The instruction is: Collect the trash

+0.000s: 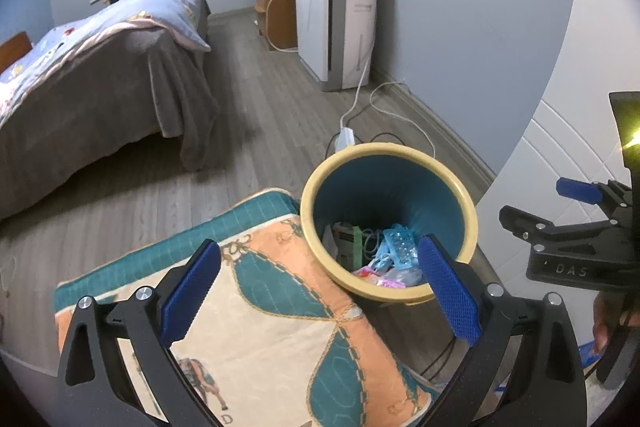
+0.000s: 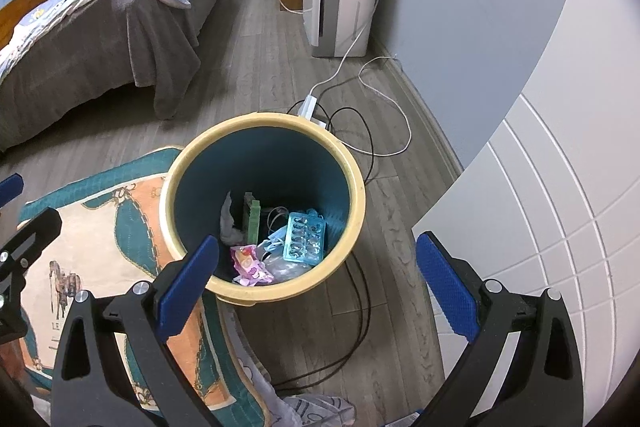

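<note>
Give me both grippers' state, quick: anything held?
Left gripper: open, holding nothing, above the trash bin.
Right gripper: open, holding nothing, above the same bin.

Both wrist views look steeply down from close above the yellow-rimmed teal plastic bin, sharing it.

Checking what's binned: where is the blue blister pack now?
In the right wrist view, the blue blister pack lies inside the trash bin, right of the pink wrapper.
</note>
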`<state>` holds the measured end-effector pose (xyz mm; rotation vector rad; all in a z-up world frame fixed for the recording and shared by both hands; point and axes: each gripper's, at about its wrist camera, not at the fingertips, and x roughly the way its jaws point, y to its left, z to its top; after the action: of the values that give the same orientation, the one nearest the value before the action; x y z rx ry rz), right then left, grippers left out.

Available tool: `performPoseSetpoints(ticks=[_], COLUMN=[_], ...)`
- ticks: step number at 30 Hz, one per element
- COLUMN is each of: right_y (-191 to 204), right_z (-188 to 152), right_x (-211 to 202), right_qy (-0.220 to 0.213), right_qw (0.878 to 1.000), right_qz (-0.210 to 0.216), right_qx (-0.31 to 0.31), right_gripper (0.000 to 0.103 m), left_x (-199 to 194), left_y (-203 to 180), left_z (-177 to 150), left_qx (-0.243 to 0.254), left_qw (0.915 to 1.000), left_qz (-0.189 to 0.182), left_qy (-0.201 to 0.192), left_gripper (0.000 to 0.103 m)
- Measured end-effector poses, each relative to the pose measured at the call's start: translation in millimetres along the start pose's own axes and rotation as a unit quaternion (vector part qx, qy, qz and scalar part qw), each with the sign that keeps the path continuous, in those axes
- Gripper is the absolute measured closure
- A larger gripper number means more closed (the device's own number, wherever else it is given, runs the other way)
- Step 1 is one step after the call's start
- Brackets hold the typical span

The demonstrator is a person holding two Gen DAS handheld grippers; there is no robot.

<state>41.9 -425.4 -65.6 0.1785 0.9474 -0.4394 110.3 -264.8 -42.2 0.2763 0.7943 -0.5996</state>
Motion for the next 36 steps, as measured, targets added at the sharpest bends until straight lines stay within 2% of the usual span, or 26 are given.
performPoseSetpoints(ticks=[36], right_y=[5.6], right_z=[-0.3], right_x=[-2.2], right_qy=[-0.005], right_qw=[1.000], right_qz=[-0.018], right_qx=[-0.008], right_gripper=[0.006], left_x=[-8.6], left_y=[3.6], left_z=[-3.0], left_qx=[0.015], left_qw=[0.9998], left_qz=[-0.009], left_qy=[-0.008], left_gripper=[0.005])
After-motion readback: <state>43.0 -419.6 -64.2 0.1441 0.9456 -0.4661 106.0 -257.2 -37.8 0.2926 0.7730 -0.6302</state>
